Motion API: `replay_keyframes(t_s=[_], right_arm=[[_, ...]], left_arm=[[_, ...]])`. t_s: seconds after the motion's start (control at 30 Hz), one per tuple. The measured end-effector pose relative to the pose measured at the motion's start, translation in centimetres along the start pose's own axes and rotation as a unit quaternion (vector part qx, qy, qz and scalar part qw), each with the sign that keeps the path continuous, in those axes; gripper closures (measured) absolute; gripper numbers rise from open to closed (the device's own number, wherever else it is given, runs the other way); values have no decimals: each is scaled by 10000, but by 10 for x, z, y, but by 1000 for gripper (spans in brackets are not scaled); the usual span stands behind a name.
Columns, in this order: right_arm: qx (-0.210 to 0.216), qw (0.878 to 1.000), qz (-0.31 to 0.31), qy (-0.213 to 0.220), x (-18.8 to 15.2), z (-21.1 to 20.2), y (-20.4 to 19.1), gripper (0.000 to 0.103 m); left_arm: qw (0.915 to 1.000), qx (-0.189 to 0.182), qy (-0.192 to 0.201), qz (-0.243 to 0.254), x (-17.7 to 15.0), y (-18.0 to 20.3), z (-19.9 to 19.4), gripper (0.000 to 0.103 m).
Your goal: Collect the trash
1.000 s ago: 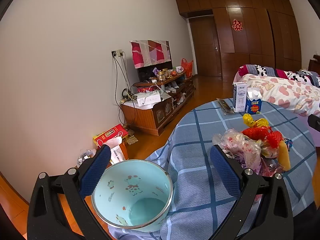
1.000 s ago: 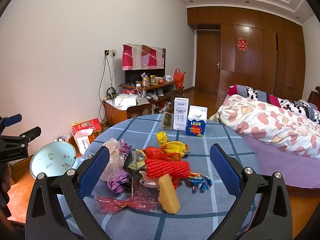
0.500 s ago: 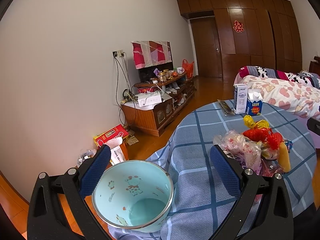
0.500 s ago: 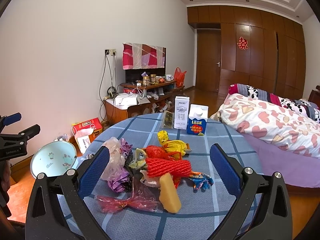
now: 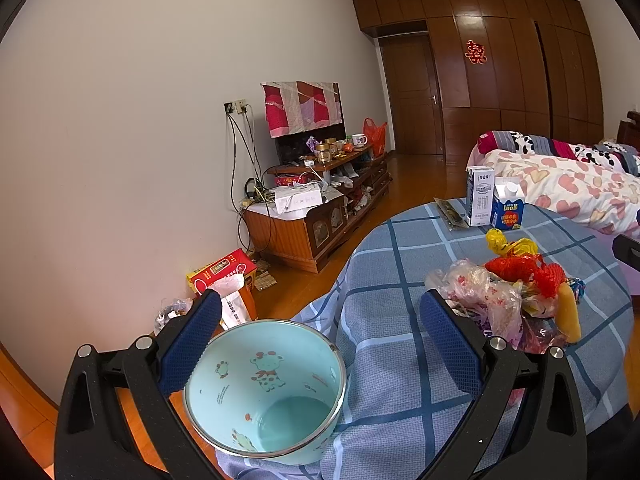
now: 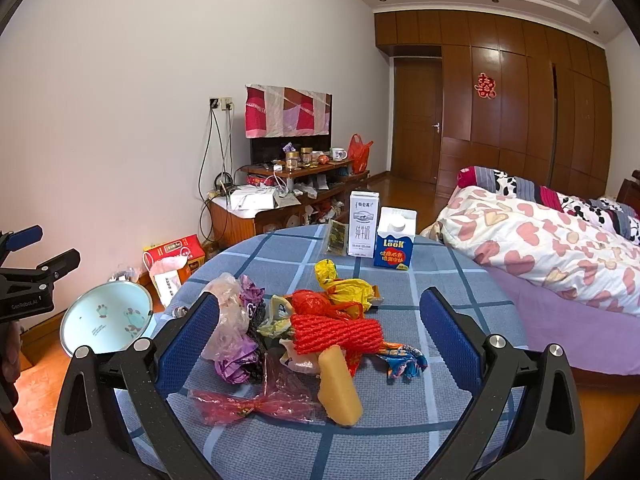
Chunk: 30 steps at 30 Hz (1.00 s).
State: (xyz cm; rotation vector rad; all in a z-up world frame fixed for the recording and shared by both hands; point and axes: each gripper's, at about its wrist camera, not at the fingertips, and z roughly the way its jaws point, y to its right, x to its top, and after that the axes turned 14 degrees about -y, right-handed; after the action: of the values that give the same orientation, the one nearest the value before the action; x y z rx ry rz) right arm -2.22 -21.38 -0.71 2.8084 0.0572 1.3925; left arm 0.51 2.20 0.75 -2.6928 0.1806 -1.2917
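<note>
Trash lies heaped on the blue checked tablecloth [image 6: 440, 280], right before my right gripper [image 6: 316, 340], whose blue pads stand wide apart with nothing between them. Nearest to me are a crumpled red cellophane wrapper [image 6: 256, 404] and a yellow wedge-shaped piece [image 6: 340, 388]; just behind them sit a coil of red netting [image 6: 336, 328], a clear plastic bag [image 6: 228, 320] with purple foil beside it, and a yellow wrapper [image 6: 344, 284] at the back of the heap. Farther off, well apart from the pile, a white milk carton [image 6: 363, 230] and a blue carton [image 6: 395, 240] stand upright side by side.

My left gripper [image 5: 320, 344] is spread open too. The pale blue enamel pot [image 5: 264, 392] sits low between its pads at the table's edge, tipped toward me; whether the left pad touches its rim I cannot tell. The pot looks empty inside.

I judge nothing is collected yet: I am at the start, lining up the first pick. Next I should bring the right gripper down over the nearest piece, close on it, and carry it left to the pot, keeping the pot's mouth steady under the drop.
</note>
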Motion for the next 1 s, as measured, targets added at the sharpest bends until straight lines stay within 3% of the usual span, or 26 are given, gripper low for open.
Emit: replay_keyframes(t_s=[1.0], right_arm=[[5, 10000, 28, -53, -5, 4, 3, 5]], left_arm=[[10000, 7, -43, 13, -3, 0, 4, 6]])
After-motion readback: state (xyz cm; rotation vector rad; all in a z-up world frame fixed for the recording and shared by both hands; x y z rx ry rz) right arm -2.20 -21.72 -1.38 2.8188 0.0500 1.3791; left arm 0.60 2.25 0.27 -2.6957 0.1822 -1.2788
